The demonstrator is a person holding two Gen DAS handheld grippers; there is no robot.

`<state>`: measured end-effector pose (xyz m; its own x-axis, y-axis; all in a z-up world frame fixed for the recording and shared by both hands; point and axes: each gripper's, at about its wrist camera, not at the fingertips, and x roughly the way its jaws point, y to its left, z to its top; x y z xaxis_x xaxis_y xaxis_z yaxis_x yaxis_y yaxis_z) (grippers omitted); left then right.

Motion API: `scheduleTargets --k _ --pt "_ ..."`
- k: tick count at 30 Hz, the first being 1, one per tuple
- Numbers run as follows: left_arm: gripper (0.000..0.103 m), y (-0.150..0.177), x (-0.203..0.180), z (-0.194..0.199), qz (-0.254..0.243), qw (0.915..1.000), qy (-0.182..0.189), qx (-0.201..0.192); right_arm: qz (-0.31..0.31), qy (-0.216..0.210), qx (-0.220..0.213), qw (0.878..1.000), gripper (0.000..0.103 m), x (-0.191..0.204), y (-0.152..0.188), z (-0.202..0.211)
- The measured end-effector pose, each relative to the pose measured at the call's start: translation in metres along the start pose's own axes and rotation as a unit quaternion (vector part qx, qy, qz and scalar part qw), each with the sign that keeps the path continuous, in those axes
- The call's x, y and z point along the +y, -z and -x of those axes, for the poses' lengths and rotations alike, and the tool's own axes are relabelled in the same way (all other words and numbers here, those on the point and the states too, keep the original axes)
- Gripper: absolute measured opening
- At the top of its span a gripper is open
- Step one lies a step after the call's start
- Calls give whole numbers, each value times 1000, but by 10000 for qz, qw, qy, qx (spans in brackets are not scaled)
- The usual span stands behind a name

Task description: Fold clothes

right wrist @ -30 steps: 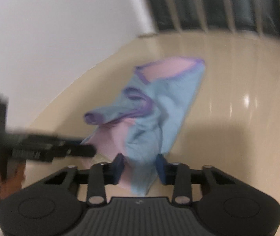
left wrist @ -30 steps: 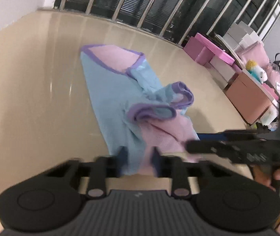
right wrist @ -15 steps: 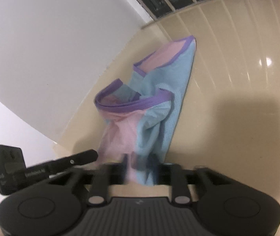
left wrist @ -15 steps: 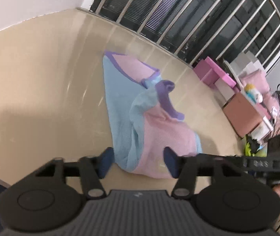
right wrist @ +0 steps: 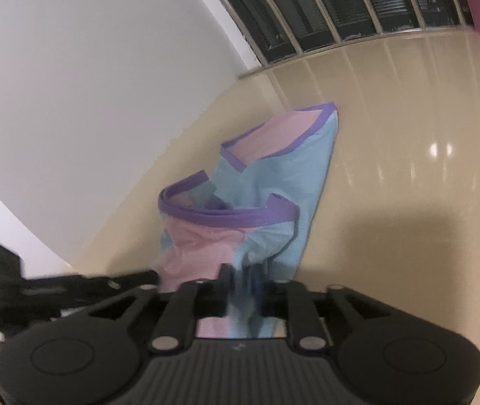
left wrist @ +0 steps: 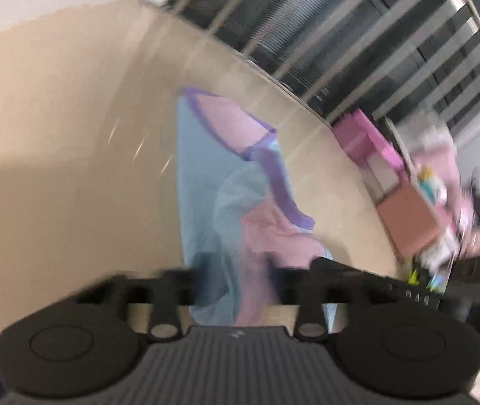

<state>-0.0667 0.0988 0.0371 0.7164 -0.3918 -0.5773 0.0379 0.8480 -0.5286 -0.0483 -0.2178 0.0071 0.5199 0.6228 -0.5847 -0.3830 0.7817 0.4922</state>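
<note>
Cloth: soft, light blue-and-pink terry garment with purple trim (right wrist: 267, 202) lies rumpled on the beige table (right wrist: 408, 202). Right gripper (right wrist: 244, 278) pinches its near edge; left gripper (left wrist: 236, 270) straddles it, spread. Grasp the hem corners.

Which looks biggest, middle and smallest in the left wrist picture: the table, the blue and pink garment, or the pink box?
1. table
2. blue and pink garment
3. pink box

The box sits farther from the camera, beyond the table, so it may only look that small.
</note>
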Motion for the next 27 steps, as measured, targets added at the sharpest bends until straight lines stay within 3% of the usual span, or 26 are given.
scheduleTargets --k 1,2,4,7,11,12,13,14,15,16,19,21,24,25,26,27 --pt "68 -5 -8 2 -321 9994 -28 -115 51 -24 -22 10000 30 1 -2 2" --pt "79 -10 -14 2 -603 9980 16 -190 98 -54 -54 9999 41 1 -5 5" --pt "87 -23 -24 -5 -1139 9932 68 -220 173 58 -255 9995 50 1 -13 11" --pt "83 -39 -27 -29 -1570 9876 -68 -61 380 236 -263 9987 51 -1 -28 0" --pt "63 -55 -23 -55 -1598 9863 263 323 601 219 -93 9979 49 -8 -40 -18" --pt "55 -57 -21 -63 -1557 9859 385 487 634 244 -46 9977 44 -9 -42 -23" --pt "18 -60 -16 -69 -1352 9872 506 672 696 254 -16 9973 37 -10 -43 -28" --pt "5 -63 -10 -72 -1041 9883 749 824 754 265 11 9968 15 -10 -43 -31" --pt "5 -66 -6 -75 -793 9880 932 940 784 205 51 9967 7 -9 -44 -33" --pt "5 -66 -5 -75 -815 9886 874 910 810 138 92 9966 7 -9 -45 -35" --pt "5 -66 -5 -74 -882 9902 701 821 756 -822 -75 9937 7 -7 -52 -23" --pt "8 -67 -5 -73 -926 9911 585 761 719 -684 -114 9950 7 -11 -61 -29" --pt "26 -68 -4 -73 -992 9920 411 672 682 -435 112 9967 9 -18 -71 -46" --pt "34 -68 -4 -72 -1013 9922 353 642 673 -352 239 9968 12 -21 -73 -54" --pt "50 -68 -4 -72 -1035 9923 295 611 723 -156 299 9968 17 -20 -73 -60" --pt "61 -68 -4 -72 -1057 9924 237 581 842 60 353 9958 29 -18 -71 -63"
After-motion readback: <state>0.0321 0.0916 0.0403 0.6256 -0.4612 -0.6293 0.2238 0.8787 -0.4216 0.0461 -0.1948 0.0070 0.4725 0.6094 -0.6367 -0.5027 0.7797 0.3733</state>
